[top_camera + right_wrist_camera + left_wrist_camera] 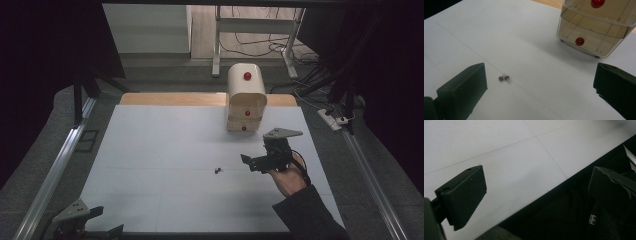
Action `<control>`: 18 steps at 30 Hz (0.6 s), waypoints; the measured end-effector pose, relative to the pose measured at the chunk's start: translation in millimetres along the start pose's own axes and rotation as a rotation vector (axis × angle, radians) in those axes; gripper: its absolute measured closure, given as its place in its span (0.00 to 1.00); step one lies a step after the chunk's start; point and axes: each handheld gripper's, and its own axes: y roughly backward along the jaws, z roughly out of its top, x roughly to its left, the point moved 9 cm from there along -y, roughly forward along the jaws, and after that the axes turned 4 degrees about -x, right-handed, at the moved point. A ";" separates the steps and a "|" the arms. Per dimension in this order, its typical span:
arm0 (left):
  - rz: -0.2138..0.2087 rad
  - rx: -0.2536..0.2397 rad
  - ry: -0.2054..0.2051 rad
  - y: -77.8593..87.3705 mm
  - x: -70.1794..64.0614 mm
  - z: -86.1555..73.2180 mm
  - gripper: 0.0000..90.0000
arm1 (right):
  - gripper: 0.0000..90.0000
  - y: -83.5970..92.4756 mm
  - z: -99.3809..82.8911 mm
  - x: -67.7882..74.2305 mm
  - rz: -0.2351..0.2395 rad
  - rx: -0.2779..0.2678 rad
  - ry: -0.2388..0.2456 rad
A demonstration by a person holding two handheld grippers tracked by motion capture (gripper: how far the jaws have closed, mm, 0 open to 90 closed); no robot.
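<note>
A: Surface [165, 150] first, from the left: white, marked with thin lines, and at its near left corner the left hand-held gripper [102, 220] sits low at the edge.

B: Is it holding anything?

A: No. In the left gripper view its two black jaws stand wide apart, one over the white sheet and the other past the dark edge, with nothing between them.

B: And toward the middle?

A: A pair of small dark beads [218, 170] lies flat on the surface, the two touching each other. In the right gripper view the beads [504, 78] rest just beside the left jaw, inside the gap but untouched.

B: So the right one is released too?

A: Yes. The right hand-held gripper [255, 162] is held by a hand [291, 177] in a dark sleeve, jaws spread wide and empty, pointing left toward the beads, near them.

B: Anything farther back?

A: A cream drawer unit [246, 97] with red knobs stands upright at the far edge, behind the right hand-held gripper, drawers closed.
</note>
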 end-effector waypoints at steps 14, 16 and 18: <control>-0.001 -0.002 0.001 0.3 0.2 0.1 0.02 | 0.00 -20.1 7.9 -11.5 -0.014 0.009 -0.034; -0.003 -0.002 0.002 0.3 0.3 0.1 0.02 | 0.00 -23.4 9.6 -13.7 -0.018 0.014 -0.039; -0.003 -0.002 0.002 0.3 0.3 0.1 0.02 | 0.00 -25.7 10.5 -15.0 -0.024 0.019 -0.035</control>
